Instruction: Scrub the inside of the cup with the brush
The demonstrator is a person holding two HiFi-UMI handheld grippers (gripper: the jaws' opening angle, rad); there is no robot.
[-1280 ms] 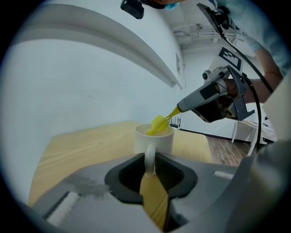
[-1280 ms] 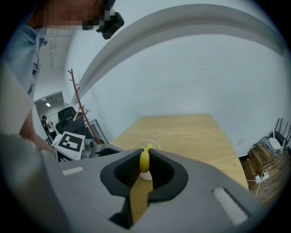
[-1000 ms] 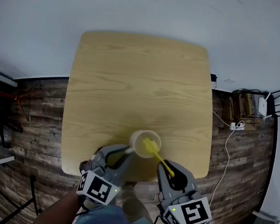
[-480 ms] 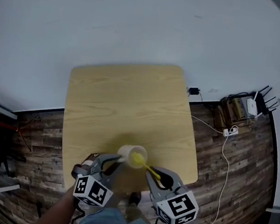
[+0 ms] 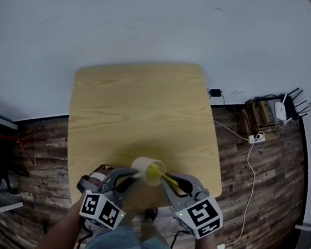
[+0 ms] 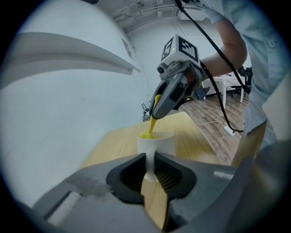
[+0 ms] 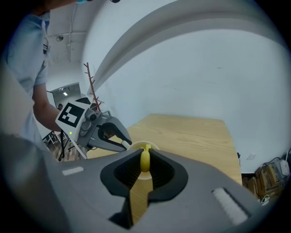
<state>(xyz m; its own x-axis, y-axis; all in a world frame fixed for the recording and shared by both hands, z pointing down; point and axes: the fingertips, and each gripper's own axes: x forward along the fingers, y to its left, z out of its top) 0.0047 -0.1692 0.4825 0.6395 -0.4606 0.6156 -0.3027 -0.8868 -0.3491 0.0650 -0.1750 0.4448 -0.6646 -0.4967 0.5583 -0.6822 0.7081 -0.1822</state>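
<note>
while the left tool (image 6: 150, 172) pinches the cup (image 6: 157, 142) by its thin handle (image 6: 150, 163), the cup stands at the middle of the tabletop's (image 5: 140, 108) near edge. the right tool (image 7: 144, 167) is clamped on the yellow brush (image 7: 144, 159), whose head is down inside the cup. the cup looks rigid, light and smooth. it may twist on that narrow handle, so scrubbing wants gentle pressure.
</note>
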